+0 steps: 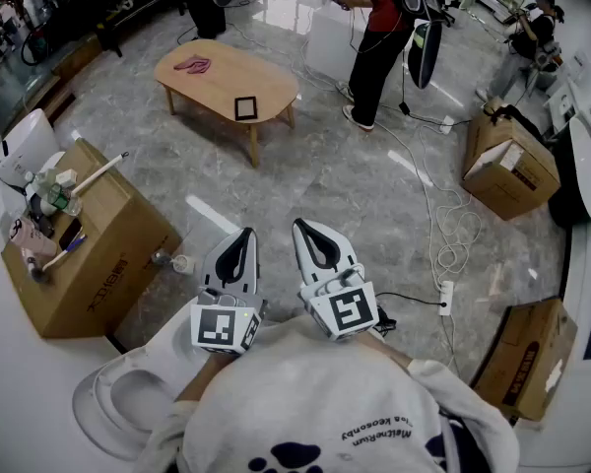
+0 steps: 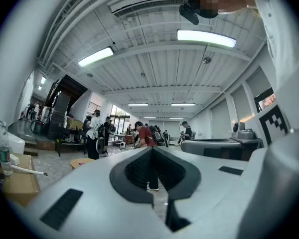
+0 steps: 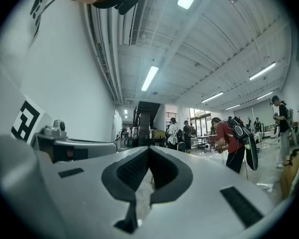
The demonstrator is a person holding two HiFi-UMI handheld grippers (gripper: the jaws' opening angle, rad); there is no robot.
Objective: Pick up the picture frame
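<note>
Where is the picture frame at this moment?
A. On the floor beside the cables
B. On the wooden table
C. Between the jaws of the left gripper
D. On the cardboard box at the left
B: the frame lies on the table, near its edge, while the left gripper and the right gripper are shut, hold nothing and are well apart from it.
</note>
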